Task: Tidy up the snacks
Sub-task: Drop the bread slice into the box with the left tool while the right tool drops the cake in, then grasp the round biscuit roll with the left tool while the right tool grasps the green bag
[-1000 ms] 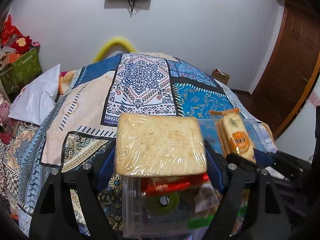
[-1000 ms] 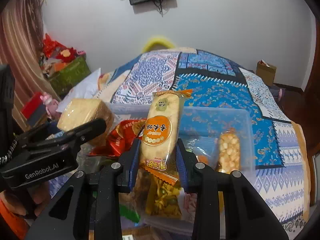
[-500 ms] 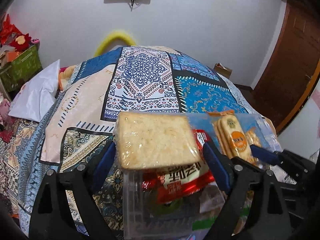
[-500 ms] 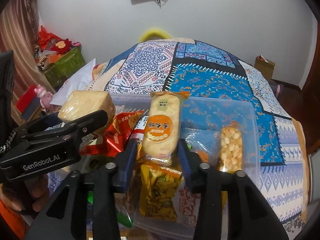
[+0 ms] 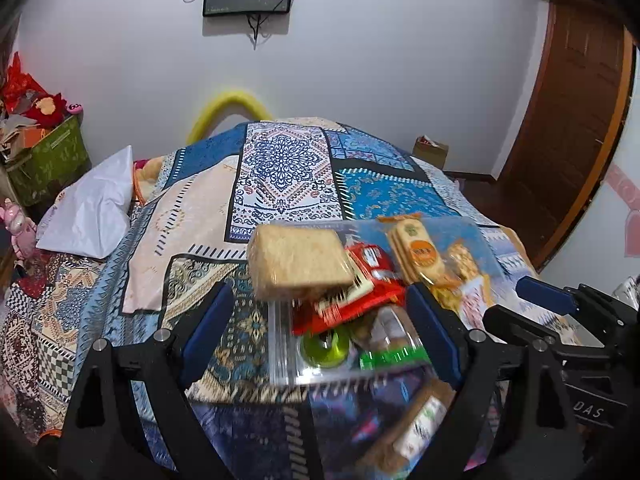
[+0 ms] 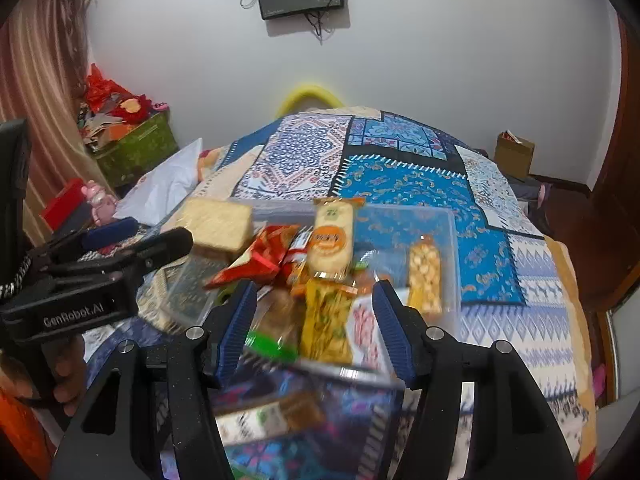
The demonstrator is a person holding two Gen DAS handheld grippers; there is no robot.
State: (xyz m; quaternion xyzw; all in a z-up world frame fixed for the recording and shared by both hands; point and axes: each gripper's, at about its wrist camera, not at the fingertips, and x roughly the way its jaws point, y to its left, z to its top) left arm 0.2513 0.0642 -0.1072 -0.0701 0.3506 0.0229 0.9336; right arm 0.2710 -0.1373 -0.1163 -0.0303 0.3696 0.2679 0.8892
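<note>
A clear plastic box (image 5: 280, 344) (image 6: 450, 248) on the bed holds several snacks. A wrapped square cracker pack (image 5: 298, 260) (image 6: 214, 226) lies on its left edge. A rice cracker bar with an orange label (image 5: 418, 250) (image 6: 332, 242) rests on the pile, beside a red packet (image 5: 360, 290) (image 6: 260, 258) and a corn bar (image 6: 424, 274). My left gripper (image 5: 320, 328) is open and empty, just short of the box. My right gripper (image 6: 314, 326) is open and empty too, its jaws wide apart.
A patterned quilt (image 5: 280, 168) covers the bed. A loose snack bar (image 5: 416, 428) (image 6: 268, 416) lies close below the box. A white pillow (image 5: 92, 208) and a green bin (image 5: 44, 160) are at the left. A wooden door (image 5: 572, 120) stands at the right.
Both grippers have opened and drawn back. The cracker pack and the rice cracker bar were let go and now lie on the box.
</note>
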